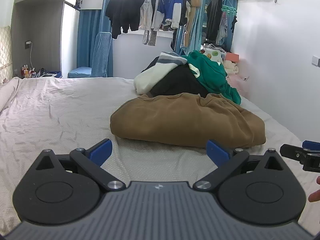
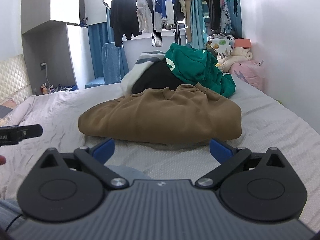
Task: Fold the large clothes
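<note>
Where brown garment (image 1: 188,118) lies folded, clothes pile (image 1: 186,74) behind

The left gripper (image 1: 159,150) fills the lower half of the left wrist view, its two blue fingers (image 1: 101,150) spread wide with nothing between them, pointing slightly downward. The right gripper (image 2: 162,151) sits the same way in the right wrist view, blue fingers (image 2: 221,150) wide apart and empty. Each gripper's black tip shows at the other view's edge, so the two are side by side. A fingertip (image 1: 314,196) of the person's right hand shows at the lower right edge of the left view.
</note>
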Available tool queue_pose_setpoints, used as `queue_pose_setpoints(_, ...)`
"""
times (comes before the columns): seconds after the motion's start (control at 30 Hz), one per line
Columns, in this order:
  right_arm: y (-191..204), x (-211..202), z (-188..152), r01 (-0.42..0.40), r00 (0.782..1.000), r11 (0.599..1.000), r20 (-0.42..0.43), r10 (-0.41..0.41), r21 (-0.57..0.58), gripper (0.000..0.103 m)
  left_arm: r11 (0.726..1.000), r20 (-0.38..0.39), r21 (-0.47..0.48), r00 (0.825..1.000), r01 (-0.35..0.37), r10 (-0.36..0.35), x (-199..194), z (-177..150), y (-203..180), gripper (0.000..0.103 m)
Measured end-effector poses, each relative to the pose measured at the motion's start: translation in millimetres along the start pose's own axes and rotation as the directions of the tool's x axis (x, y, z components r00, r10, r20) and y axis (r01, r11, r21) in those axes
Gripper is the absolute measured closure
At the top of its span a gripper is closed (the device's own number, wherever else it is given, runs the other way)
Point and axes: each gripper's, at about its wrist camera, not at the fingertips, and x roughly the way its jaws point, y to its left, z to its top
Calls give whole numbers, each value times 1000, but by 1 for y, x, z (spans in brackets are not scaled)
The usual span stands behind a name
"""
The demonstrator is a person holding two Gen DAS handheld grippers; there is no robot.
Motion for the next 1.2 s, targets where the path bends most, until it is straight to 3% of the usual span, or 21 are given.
queue_pose_setpoints(1.2,2,2,3,-7,1000,999,-4,7,-38,0,1000,9,11,1000,-11,11,-3,-1,-4,1)
